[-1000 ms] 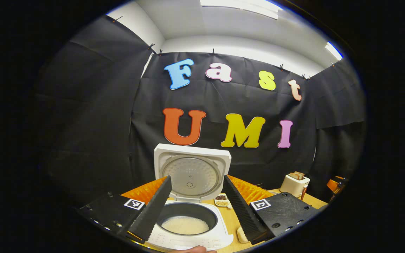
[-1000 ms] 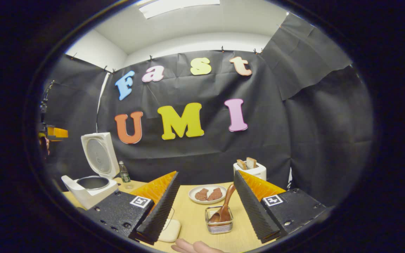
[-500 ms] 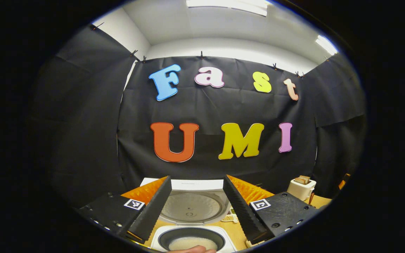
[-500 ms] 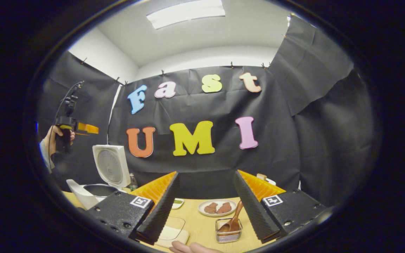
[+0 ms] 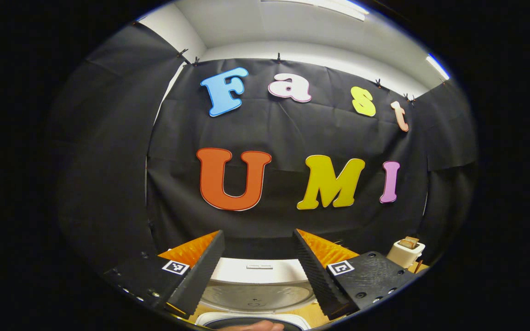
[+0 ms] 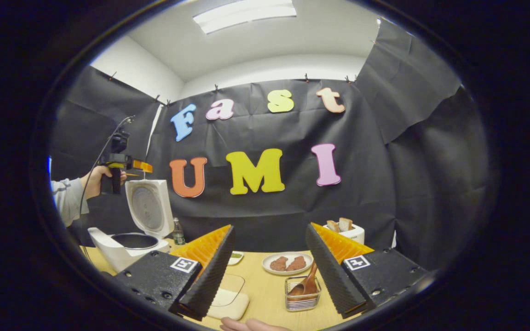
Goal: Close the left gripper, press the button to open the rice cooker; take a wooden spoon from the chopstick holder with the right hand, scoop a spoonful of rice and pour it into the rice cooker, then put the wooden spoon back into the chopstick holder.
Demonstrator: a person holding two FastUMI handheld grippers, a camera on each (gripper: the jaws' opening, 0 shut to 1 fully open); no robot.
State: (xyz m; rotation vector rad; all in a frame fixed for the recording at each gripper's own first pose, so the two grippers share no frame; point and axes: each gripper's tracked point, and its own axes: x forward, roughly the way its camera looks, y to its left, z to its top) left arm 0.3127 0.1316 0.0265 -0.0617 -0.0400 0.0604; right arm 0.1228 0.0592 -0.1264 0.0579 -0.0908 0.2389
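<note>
jaws apart; rice cooker (image 5: pixel 256 287) pot cut off, spoon (image 6: pixel 308 284) bowl half-hidden.

From my right gripper view: rice cooker (image 6: pixel 127 241) at the table's (image 6: pixel 265 294) left; chopstick holder (image 6: pixel 302 294) near centre, wooden spoon (image 6: pixel 307 284) in it; plate (image 6: pixel 288 264) behind it; toaster (image 6: pixel 345 231) farther right.

White rice cooker (image 6: pixel 122 248) with dark inner pot, brown wooden spoon (image 6: pixel 308 282), silver wire chopstick holder (image 6: pixel 302 299), pale wood-grain desk (image 6: pixel 265 294), white toaster (image 6: pixel 348 232).
</note>
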